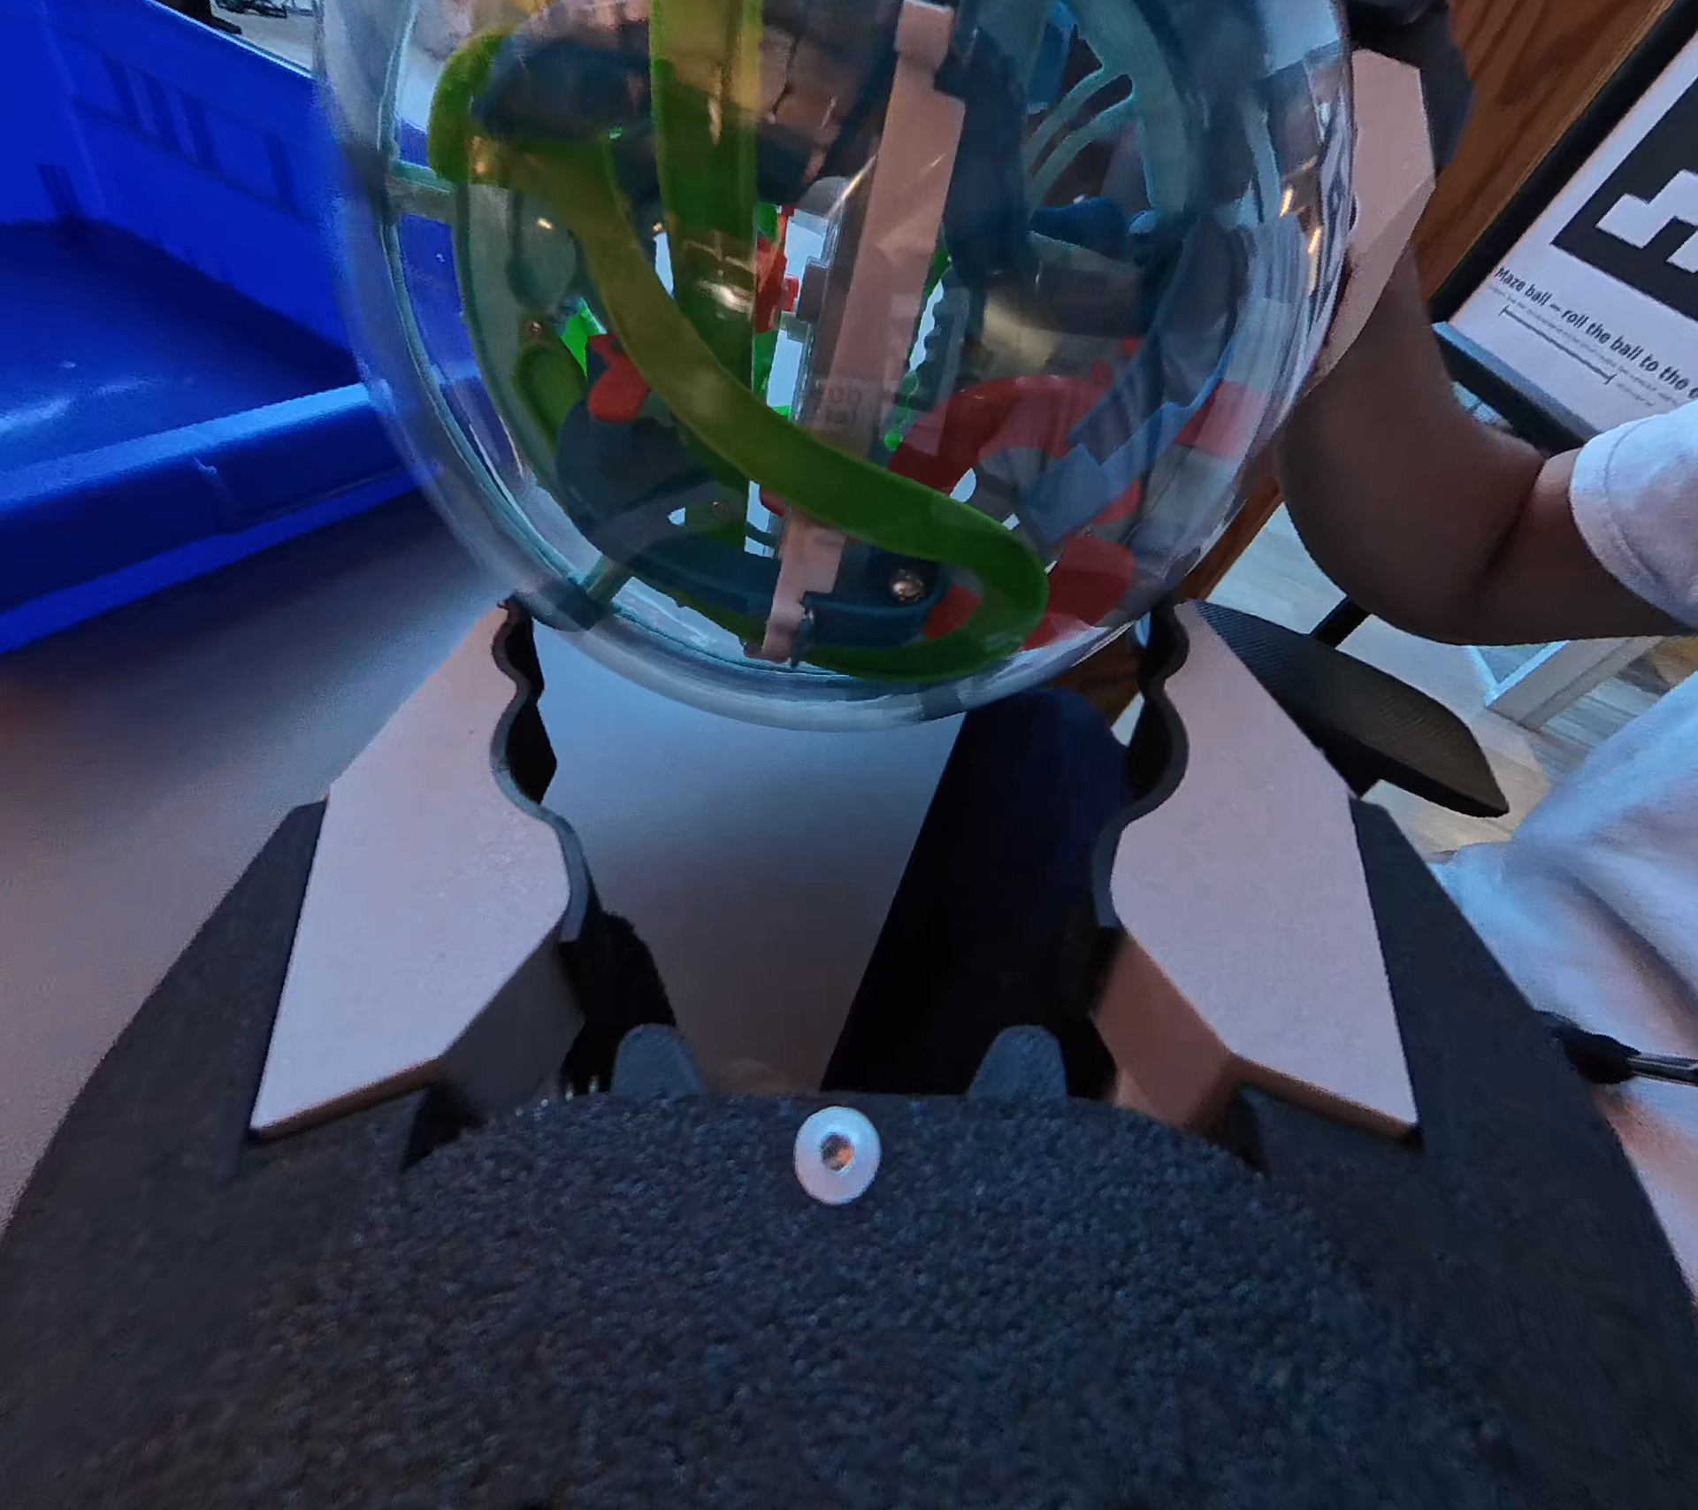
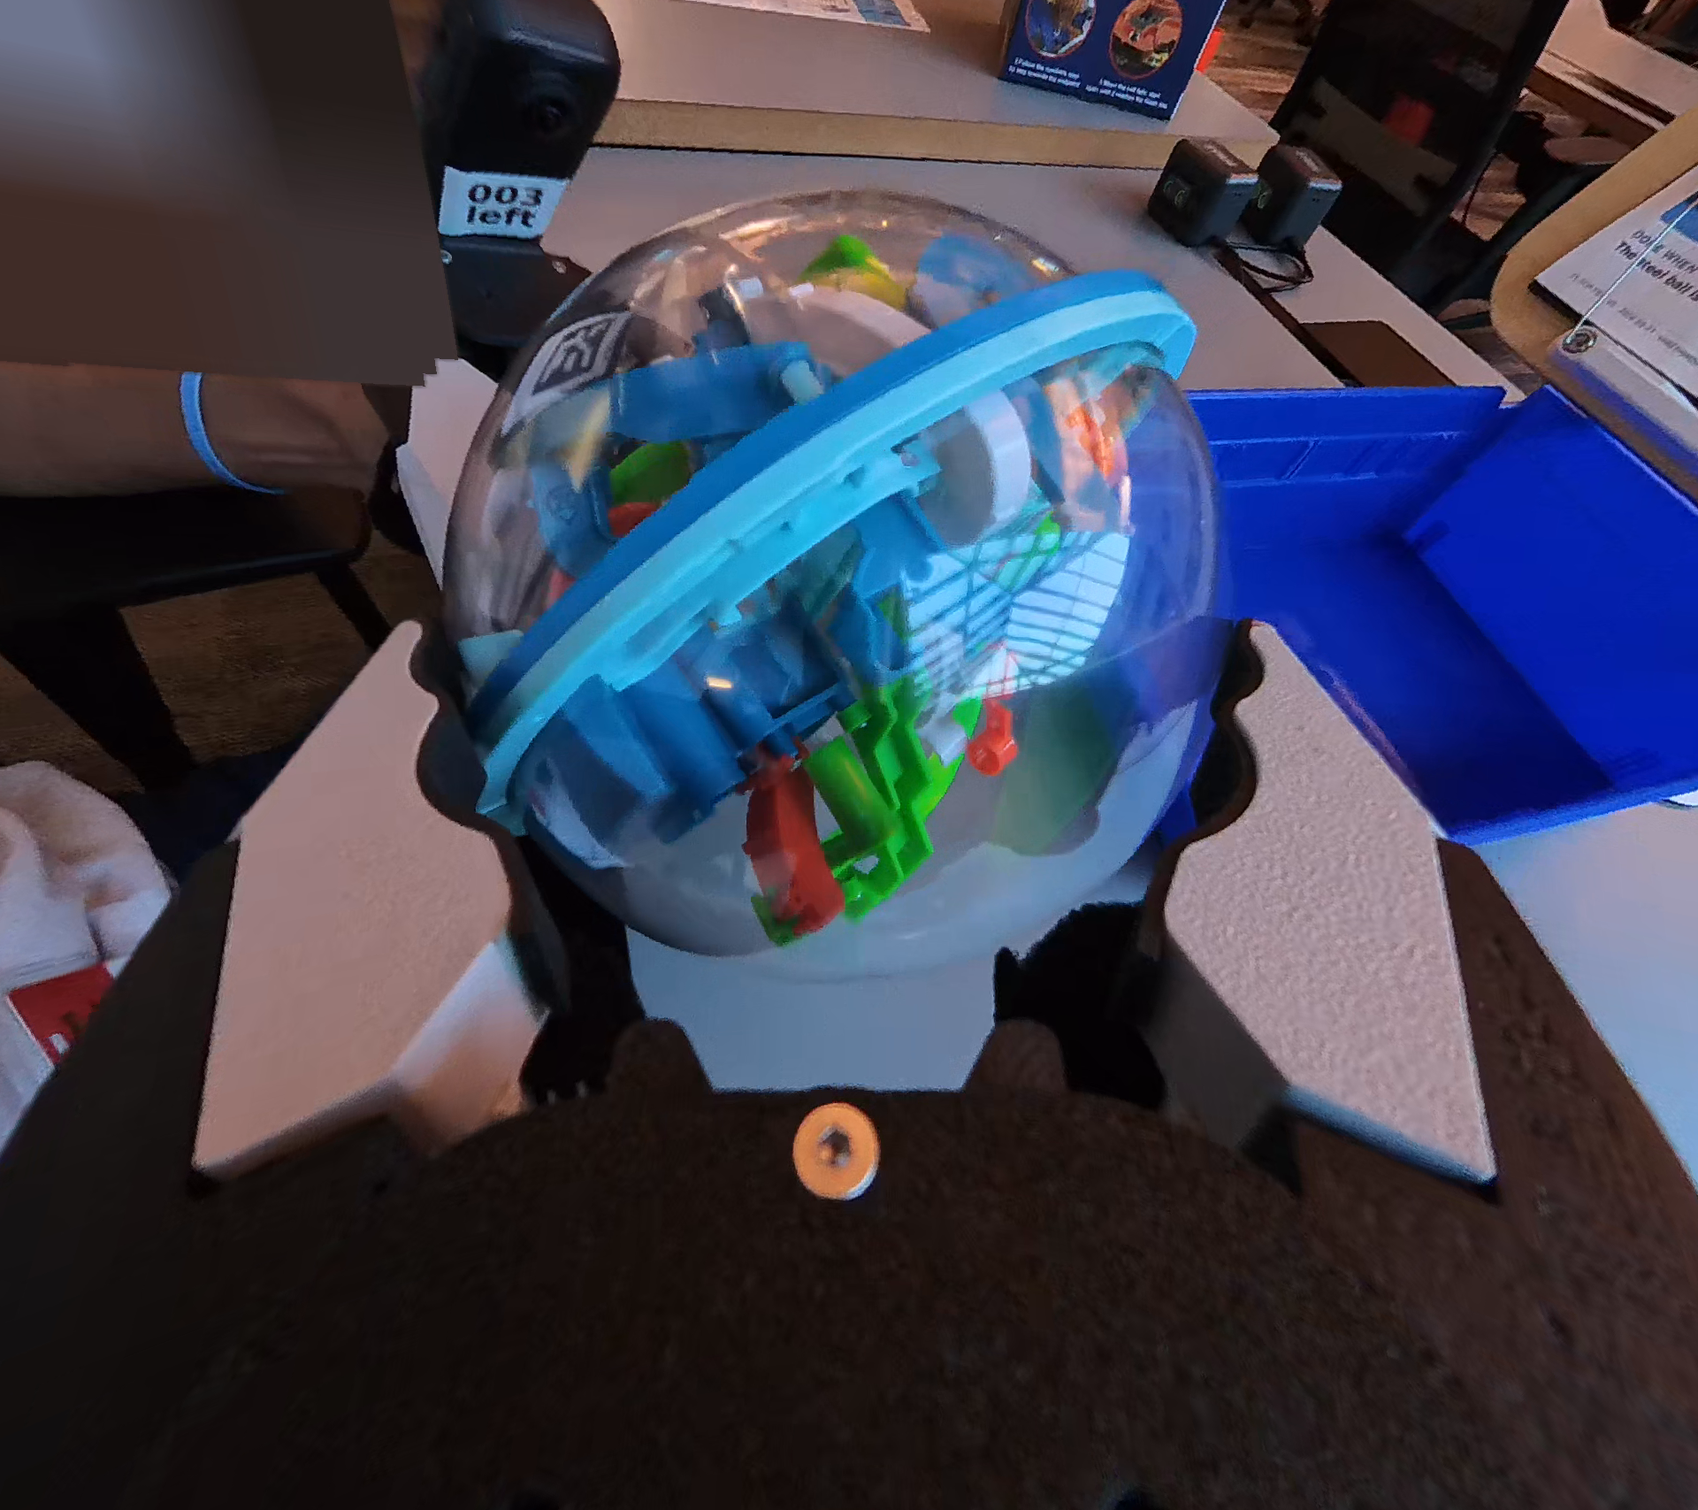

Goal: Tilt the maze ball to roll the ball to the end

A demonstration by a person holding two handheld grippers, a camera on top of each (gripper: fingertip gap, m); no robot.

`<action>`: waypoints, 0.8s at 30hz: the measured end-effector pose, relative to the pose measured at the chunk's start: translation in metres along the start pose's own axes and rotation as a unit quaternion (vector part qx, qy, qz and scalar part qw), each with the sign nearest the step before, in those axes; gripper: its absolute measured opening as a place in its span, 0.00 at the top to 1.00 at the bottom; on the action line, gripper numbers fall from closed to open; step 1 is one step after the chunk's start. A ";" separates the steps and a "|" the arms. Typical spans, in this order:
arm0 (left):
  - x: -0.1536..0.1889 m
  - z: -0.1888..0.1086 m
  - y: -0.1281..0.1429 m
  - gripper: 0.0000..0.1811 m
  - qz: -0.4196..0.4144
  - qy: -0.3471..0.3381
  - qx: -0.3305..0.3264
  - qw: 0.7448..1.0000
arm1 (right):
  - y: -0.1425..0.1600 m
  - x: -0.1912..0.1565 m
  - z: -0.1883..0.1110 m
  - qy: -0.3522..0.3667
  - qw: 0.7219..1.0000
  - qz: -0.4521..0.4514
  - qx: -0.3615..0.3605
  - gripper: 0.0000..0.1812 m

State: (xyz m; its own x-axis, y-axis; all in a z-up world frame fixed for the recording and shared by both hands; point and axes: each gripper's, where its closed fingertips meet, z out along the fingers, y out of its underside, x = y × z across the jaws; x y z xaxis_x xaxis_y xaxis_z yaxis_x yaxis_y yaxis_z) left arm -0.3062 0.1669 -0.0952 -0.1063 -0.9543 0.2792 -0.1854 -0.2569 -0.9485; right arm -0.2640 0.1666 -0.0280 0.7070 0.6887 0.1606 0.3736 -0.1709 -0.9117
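Presently, maze ball (image 2: 832,574): clear sphere, lifted over grey table (image 1: 717,850), beside blue bin (image 2: 1433,593); right gripper (image 2: 832,694) jaws wide, clasping its sides; left gripper (image 1: 832,639) jaws wide, tips under it.

Left gripper (image 1: 832,639): two pale flat-faced fingers (image 1: 413,868) with black wavy inner edges, set in a black coarse-textured body. One silver screw (image 1: 836,1155) sits centred behind the jaws. Right gripper (image 2: 832,671): same build, pale fingers (image 2: 367,896), scalloped black inner edges, one silver screw (image 2: 834,1149) centred behind the jaws. The left unit carries a black camera (image 2: 519,60) with a white label beneath. The person wears a white sleeve (image 1: 1635,501) and a blue wristband (image 2: 207,437).
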 end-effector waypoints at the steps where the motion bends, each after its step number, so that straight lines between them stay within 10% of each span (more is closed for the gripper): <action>1: 0.001 0.001 0.000 0.30 -0.008 0.004 0.000 1.000 | -0.001 0.001 0.000 -0.001 1.000 0.007 0.005 0.15; 7: 0.007 0.012 0.015 0.31 -0.046 0.020 -0.027 0.998 | -0.016 0.002 0.000 -0.011 0.997 0.055 0.051 0.16; 24: -0.011 0.024 0.050 0.38 -0.058 -0.042 -0.114 0.991 | 0.014 0.022 0.032 -0.027 0.991 0.081 -0.099 0.16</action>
State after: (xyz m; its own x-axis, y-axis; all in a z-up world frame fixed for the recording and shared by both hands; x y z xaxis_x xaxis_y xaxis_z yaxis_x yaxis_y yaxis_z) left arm -0.2909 0.1607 -0.1489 0.0084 -0.9320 0.3623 -0.4088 -0.3338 -0.8494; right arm -0.2626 0.2015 -0.0490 0.7359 0.6770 -0.0078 0.3718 -0.4137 -0.8311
